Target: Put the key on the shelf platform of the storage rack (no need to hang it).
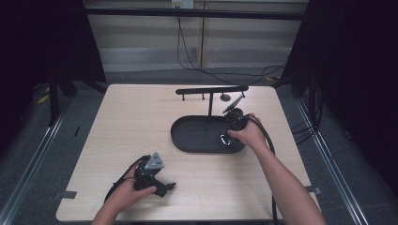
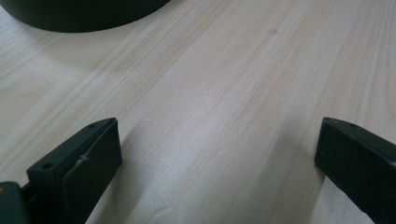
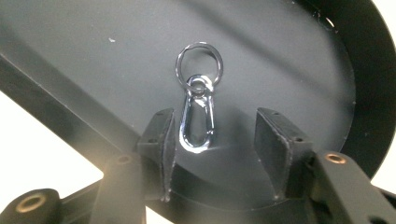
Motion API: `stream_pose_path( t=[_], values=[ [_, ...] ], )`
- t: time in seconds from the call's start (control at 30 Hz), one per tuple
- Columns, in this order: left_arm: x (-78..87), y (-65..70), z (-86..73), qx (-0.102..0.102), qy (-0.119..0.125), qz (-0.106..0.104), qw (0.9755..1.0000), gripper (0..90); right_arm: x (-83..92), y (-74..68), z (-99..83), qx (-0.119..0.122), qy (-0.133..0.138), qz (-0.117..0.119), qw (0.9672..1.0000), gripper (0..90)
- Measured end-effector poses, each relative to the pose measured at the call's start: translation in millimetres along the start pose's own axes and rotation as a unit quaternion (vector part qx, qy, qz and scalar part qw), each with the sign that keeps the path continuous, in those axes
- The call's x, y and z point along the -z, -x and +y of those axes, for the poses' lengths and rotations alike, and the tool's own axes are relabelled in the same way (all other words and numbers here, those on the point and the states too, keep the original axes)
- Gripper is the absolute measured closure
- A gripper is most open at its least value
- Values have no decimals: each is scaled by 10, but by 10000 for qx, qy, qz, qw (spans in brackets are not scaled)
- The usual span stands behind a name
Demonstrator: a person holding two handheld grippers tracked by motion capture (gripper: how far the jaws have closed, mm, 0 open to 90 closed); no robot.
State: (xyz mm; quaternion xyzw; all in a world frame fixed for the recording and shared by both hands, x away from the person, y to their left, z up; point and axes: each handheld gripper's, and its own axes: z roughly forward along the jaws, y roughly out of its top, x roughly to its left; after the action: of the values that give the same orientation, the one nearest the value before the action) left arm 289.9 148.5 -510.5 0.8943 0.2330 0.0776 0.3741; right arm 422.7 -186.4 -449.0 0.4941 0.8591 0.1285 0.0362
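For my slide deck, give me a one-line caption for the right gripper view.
Open right gripper poised over a chrome carabiner clip with its key ring, lying in the black oval tray.

The black tray point(image 2: 79, 14) is getting cut off by the left gripper view's top edge, showing just a curved rim.
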Motion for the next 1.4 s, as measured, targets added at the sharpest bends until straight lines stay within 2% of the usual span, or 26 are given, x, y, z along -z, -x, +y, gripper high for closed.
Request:
stream_pose_path(
  t=[0.77, 0.93, 1.27, 1.3, 1.4],
  values=[
    [-1, 0, 0, -2, -1, -7, 10000, 1, 117, -30, -38, -106, 141, 144, 9997, 228],
    [0, 0, 0, -2, -5, -8, 10000, 1, 139, -30, -54, -58, 166, 118, 9998, 217],
    [-1, 1, 0, -4, -4, -5, 10000, 1, 219, -77, -122, 28, 169, 257, 9995, 205],
    [4, -6, 2, -58, -43, -11, 10000, 1, 242, -84, -145, 72, 182, 249, 9995, 205],
    [4, -6, 1, -56, -42, -12, 10000, 1, 285, -86, -180, 146, 213, 290, 9992, 205]
  ],
)
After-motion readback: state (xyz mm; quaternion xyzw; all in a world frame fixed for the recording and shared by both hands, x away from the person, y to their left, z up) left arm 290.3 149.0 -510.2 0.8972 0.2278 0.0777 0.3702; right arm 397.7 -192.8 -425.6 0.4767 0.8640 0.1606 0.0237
